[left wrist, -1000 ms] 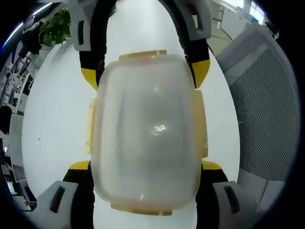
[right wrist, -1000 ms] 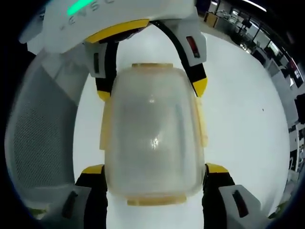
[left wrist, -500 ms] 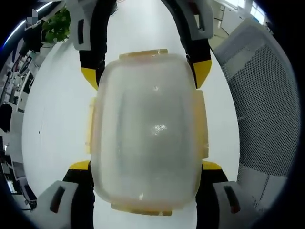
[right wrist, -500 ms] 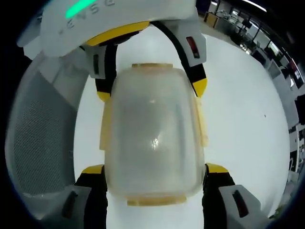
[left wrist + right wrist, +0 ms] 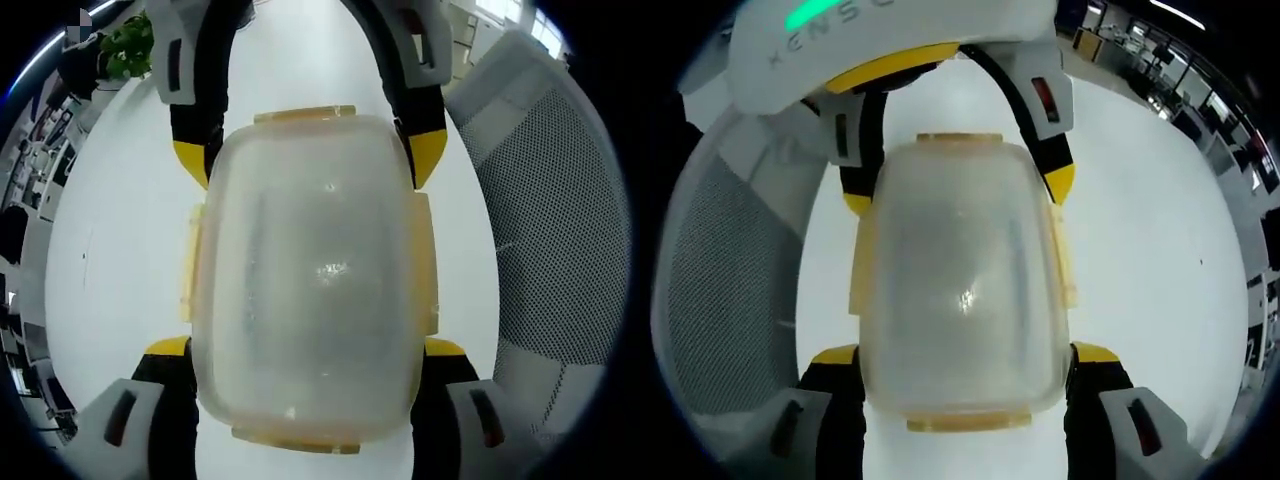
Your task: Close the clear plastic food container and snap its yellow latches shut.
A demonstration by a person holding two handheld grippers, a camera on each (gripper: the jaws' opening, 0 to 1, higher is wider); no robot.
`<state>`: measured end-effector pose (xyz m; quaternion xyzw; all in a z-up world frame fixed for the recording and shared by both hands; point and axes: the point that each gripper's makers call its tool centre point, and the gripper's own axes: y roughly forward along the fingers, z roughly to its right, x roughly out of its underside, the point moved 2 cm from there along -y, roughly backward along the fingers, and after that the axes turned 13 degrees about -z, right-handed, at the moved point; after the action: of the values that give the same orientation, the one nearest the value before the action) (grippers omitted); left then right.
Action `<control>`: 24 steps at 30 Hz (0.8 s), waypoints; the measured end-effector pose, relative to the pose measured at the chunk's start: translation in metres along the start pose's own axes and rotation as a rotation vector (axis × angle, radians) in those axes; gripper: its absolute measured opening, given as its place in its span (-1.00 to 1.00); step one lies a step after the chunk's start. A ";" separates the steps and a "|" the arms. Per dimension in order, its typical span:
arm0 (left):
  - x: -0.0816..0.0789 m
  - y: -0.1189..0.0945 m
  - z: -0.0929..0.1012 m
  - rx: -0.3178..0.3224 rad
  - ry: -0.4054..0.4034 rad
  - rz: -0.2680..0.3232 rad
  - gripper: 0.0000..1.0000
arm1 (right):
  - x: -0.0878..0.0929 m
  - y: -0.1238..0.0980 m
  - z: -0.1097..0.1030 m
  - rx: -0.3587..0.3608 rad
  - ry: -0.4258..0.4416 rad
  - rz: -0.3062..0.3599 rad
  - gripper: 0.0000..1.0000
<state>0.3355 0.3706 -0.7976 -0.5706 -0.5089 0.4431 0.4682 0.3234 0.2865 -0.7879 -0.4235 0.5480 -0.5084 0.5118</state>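
Observation:
A clear plastic container (image 5: 315, 270) with its lid on hangs over the white table (image 5: 120, 260), held from both ends. My left gripper (image 5: 307, 348) is shut on its near end, yellow tips pressed on both sides. My right gripper (image 5: 310, 158) clamps the far end. In the right gripper view the same container (image 5: 960, 280) sits between my right gripper (image 5: 965, 354) at the bottom and my left gripper (image 5: 958, 192) at the top. Pale yellow latches (image 5: 188, 265) run along the long sides and both ends (image 5: 965, 422); I cannot tell whether they are snapped.
A grey mesh chair back (image 5: 560, 200) stands beside the table, seen again as the mesh chair (image 5: 720, 280) in the right gripper view. A green plant (image 5: 125, 50) and office desks (image 5: 1170, 70) lie far off past the table edge.

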 end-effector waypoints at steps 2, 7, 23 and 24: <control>0.002 0.000 0.000 0.000 -0.002 -0.004 0.78 | -0.002 0.000 0.000 -0.001 -0.001 0.003 0.66; 0.011 0.000 -0.001 0.000 -0.011 -0.009 0.78 | -0.010 0.001 0.000 0.000 -0.006 0.012 0.66; 0.011 -0.001 0.000 0.008 -0.031 0.006 0.80 | -0.011 0.001 -0.001 -0.002 -0.017 0.003 0.66; 0.011 -0.001 -0.001 0.009 -0.033 0.007 0.80 | -0.012 0.001 0.000 -0.002 -0.017 0.003 0.66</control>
<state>0.3369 0.3815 -0.7973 -0.5628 -0.5126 0.4563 0.4608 0.3244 0.2980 -0.7873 -0.4275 0.5447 -0.5034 0.5168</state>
